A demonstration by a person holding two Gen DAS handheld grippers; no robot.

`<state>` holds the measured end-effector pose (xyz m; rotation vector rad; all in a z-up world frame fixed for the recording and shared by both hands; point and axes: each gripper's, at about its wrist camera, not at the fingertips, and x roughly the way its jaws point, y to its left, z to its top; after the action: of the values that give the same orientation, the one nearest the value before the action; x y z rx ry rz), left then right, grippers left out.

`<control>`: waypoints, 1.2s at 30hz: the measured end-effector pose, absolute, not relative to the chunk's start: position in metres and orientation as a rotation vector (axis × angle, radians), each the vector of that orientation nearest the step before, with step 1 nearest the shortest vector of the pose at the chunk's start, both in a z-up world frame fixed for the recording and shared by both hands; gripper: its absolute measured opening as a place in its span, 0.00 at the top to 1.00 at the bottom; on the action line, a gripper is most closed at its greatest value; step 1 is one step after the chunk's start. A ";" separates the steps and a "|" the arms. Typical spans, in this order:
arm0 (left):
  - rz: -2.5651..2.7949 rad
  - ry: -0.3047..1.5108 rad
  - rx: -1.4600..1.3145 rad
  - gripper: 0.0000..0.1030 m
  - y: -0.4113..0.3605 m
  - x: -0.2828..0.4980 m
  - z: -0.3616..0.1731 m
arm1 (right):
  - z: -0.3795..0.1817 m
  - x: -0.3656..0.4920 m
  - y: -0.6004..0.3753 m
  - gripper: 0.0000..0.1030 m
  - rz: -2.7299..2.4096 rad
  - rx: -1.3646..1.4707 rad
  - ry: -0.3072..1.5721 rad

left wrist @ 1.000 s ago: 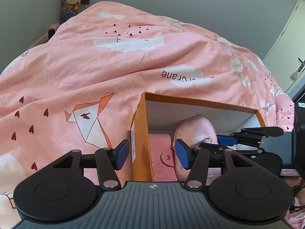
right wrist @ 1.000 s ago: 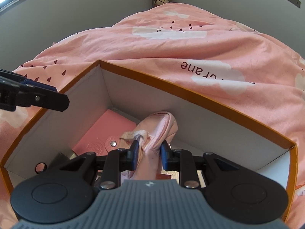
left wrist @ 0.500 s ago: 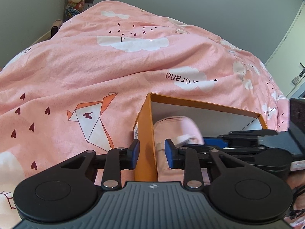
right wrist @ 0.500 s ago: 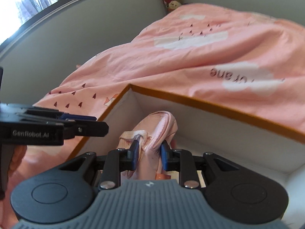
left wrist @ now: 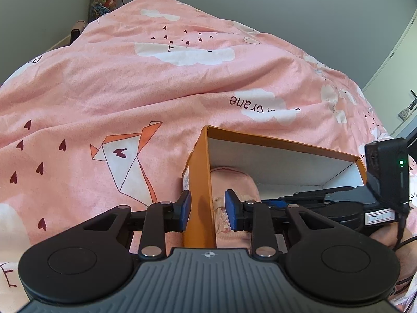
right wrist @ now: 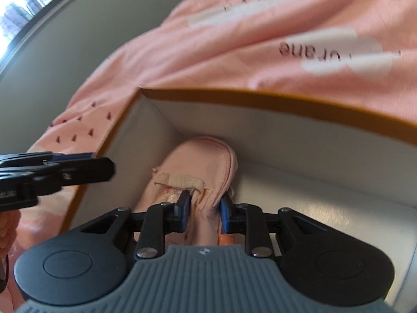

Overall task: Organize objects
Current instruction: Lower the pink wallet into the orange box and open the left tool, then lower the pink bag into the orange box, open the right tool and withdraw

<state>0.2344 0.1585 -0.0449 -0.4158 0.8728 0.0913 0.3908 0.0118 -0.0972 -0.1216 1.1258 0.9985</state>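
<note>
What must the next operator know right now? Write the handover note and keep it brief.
Left claw: straddles the left wall of the orange box. I can't tell whether it is pinching the wall.
Right claw: shut on the pink shoe.
Things: the box sits open on the pink bedspread. The shoe is down inside the box, near its far left corner.
Done: the shoe is in the box.
Left: open the right claw to release the shoe, then lift both claws clear. No other loose items show in these views.
</note>
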 end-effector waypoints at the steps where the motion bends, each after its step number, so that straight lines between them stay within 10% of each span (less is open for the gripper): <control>1: 0.093 0.874 -0.415 0.67 0.158 0.235 -0.045 | -0.099 0.391 0.012 0.75 0.994 -0.120 1.132; 23: -0.015 0.679 -0.335 0.37 0.090 0.146 0.027 | -0.009 0.310 -0.061 0.40 0.945 -0.212 0.759; 36: -0.167 0.921 -0.437 0.35 0.026 0.108 -0.029 | -0.003 0.215 -0.159 0.44 0.832 -0.200 0.737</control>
<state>0.1082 0.0257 -0.0286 -0.4367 0.9212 -0.1674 0.2146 -0.1594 -0.0032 -0.2003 0.7373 0.8318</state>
